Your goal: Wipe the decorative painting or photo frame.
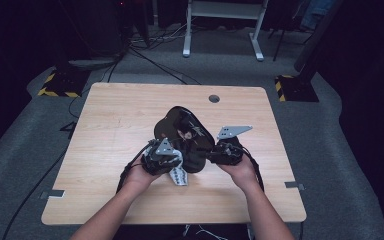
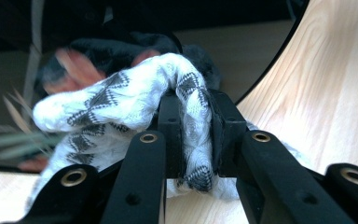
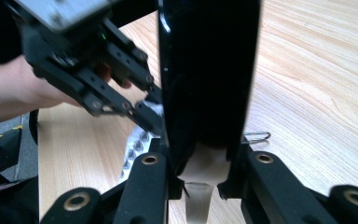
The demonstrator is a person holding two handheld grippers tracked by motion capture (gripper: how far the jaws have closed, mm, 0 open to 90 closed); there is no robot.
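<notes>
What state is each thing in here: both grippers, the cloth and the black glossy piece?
Left gripper: shut on the patterned cloth.
Patterned cloth: bunched, pinched between jaws.
Right gripper: shut on the black glossy piece.
Black glossy piece: held on edge above the table.

I see a light wooden table (image 1: pixel 110 125) with a round grommet hole (image 1: pixel 214 98), and a blister pack (image 1: pixel 178 176) and wire clip (image 3: pixel 256 136) lying on it.

Dim lab: lone wooden table (image 1: pixel 115 120), floor cables (image 1: pixel 150 55), hazard-taped stand bases (image 1: pixel 60 85).
</notes>
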